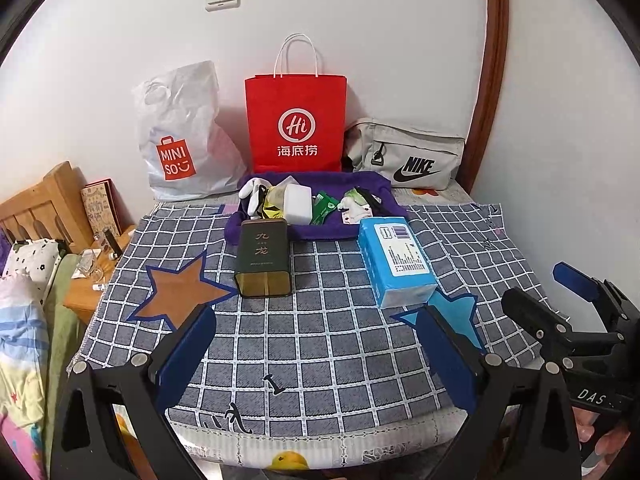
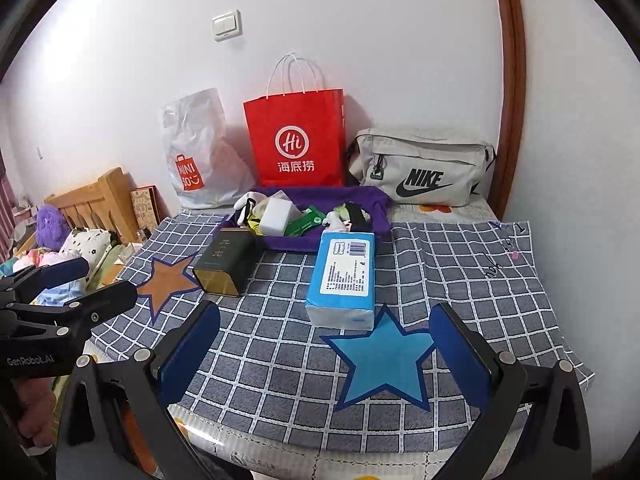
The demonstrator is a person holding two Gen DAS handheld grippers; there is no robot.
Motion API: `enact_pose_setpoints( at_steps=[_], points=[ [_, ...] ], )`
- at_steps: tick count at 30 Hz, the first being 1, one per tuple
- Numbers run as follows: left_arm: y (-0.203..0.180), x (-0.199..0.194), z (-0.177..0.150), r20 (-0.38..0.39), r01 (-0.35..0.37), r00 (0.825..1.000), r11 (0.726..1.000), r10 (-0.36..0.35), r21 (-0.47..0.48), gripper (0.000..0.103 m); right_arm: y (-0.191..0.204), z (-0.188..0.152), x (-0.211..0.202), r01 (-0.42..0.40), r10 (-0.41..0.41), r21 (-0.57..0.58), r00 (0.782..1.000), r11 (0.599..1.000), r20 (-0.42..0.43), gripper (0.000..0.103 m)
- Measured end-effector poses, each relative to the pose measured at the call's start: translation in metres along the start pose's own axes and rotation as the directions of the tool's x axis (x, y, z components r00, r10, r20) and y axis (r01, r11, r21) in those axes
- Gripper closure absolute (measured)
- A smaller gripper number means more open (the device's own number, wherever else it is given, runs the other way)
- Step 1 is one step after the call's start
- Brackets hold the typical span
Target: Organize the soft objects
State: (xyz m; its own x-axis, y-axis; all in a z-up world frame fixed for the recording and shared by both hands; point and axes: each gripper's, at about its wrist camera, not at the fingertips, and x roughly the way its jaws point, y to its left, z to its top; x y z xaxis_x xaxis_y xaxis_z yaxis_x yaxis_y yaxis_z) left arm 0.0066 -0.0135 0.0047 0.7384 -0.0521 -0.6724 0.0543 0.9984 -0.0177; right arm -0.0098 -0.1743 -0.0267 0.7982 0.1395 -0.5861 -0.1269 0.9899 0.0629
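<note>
Left wrist view: left gripper [image 1: 320, 360] spread wide, nothing held, above the checked cloth [image 1: 340, 344]; blue tissue pack [image 1: 396, 262] lies ahead on the right, dark tea tin [image 1: 264, 262] on the left, both just before the purple tray [image 1: 360, 184]. Right wrist view: right gripper [image 2: 326, 354] likewise wide, empty, over the blue star [image 2: 382, 360]; tissue pack [image 2: 344, 276] touches the star's top point.

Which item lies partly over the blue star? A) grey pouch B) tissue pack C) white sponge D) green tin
B: the tissue pack has its near end over the top point of the blue star; the green tin sits beside the brown star.
</note>
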Motion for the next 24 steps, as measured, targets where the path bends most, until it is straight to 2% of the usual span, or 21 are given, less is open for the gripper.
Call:
enact_pose_setpoints(
  at_steps=[24],
  points=[
    [-0.0042, -0.0007, -0.0011, -0.008, -0.003, 1.000, 1.000, 0.003, -0.004, 0.002, 0.0043, -0.0002, -0.0035, -0.004, 0.004, -0.012, 1.000, 1.000, 0.003, 0.000]
  ],
)
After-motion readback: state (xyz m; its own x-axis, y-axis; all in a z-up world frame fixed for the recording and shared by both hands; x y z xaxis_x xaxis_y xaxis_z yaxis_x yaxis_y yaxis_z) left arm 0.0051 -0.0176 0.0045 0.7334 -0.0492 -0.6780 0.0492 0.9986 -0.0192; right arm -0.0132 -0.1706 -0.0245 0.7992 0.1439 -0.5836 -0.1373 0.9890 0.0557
